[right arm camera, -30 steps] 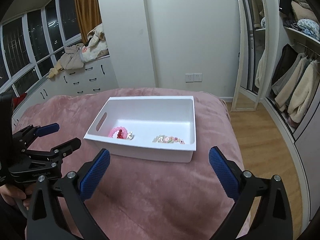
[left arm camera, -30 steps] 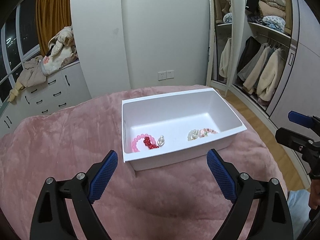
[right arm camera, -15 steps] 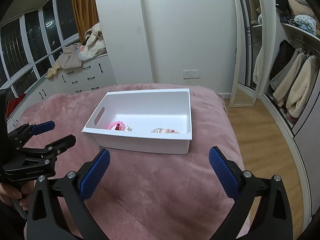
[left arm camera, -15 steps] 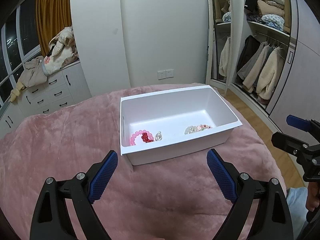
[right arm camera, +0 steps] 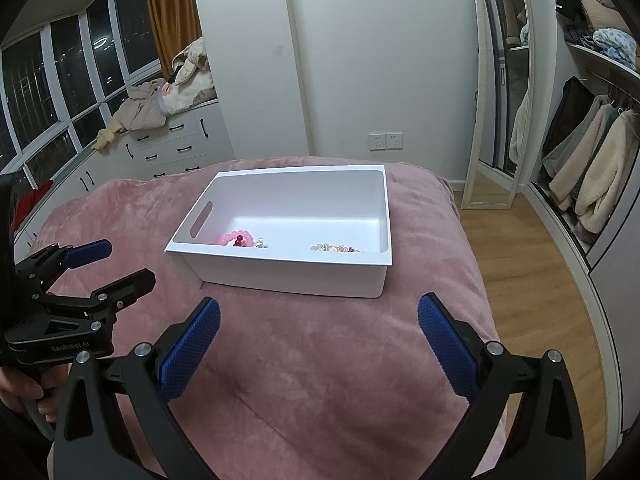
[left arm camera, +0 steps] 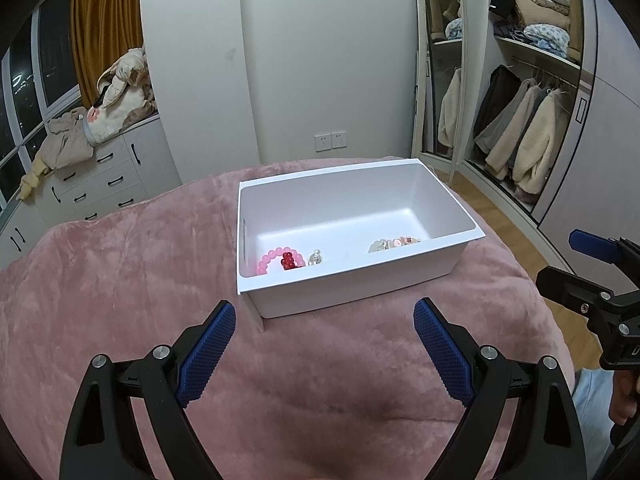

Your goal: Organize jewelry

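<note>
A white bin (left arm camera: 352,296) stands on the pink blanket (left arm camera: 120,280); it also shows in the right wrist view (right arm camera: 288,276). Inside lie a pink bead bracelet (left arm camera: 267,260) with red beads (left arm camera: 288,260), a small silver piece (left arm camera: 316,257) and a pale mixed bead bracelet (left arm camera: 394,244). The pink bracelet (right arm camera: 234,237) and the pale bracelet (right arm camera: 334,247) show in the right wrist view too. My left gripper (left arm camera: 324,354) is open and empty, well short of the bin. My right gripper (right arm camera: 318,346) is open and empty, also short of the bin.
The bed ends at a wood floor (right arm camera: 532,280) on the right. A white dresser (left arm camera: 100,184) with piled clothes stands at the back left. A standing mirror (left arm camera: 440,80) and an open wardrobe (left arm camera: 532,120) are at the back right.
Both grippers have drawn back and up from the bin, which looks smaller and farther now. Both stay open and empty. The jewelry has not moved.
</note>
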Tool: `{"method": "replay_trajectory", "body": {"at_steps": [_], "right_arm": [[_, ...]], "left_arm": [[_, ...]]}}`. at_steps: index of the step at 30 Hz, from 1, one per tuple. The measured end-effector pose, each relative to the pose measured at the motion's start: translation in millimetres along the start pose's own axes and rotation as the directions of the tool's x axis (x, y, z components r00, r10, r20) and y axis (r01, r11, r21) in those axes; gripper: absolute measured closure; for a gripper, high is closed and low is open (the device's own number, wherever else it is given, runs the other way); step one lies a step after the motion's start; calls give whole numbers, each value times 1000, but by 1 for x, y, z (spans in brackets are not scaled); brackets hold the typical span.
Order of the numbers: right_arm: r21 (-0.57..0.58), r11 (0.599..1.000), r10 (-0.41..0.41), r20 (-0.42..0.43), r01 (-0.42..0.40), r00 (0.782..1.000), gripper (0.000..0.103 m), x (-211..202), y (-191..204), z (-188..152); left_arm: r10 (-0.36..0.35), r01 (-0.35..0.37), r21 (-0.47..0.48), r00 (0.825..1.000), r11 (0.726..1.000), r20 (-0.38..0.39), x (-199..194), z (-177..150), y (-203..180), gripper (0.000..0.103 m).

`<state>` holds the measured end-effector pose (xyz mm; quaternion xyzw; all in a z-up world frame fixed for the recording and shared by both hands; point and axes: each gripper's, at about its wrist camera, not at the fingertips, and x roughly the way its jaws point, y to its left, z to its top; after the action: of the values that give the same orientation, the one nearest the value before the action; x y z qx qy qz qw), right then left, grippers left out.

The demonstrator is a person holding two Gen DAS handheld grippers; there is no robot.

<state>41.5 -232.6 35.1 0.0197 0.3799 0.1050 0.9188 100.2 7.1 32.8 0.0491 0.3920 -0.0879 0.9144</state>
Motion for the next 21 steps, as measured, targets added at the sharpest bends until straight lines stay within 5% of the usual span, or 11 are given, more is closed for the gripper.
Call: {"method": "replay_trajectory", "body": {"at_steps": [21], "right_arm": [[-6, 1000, -3, -15, 2, 1000, 5, 5, 4, 0]], "left_arm": [[-1, 1, 1, 1000, 1000, 1, 0, -1, 3, 11]]}}
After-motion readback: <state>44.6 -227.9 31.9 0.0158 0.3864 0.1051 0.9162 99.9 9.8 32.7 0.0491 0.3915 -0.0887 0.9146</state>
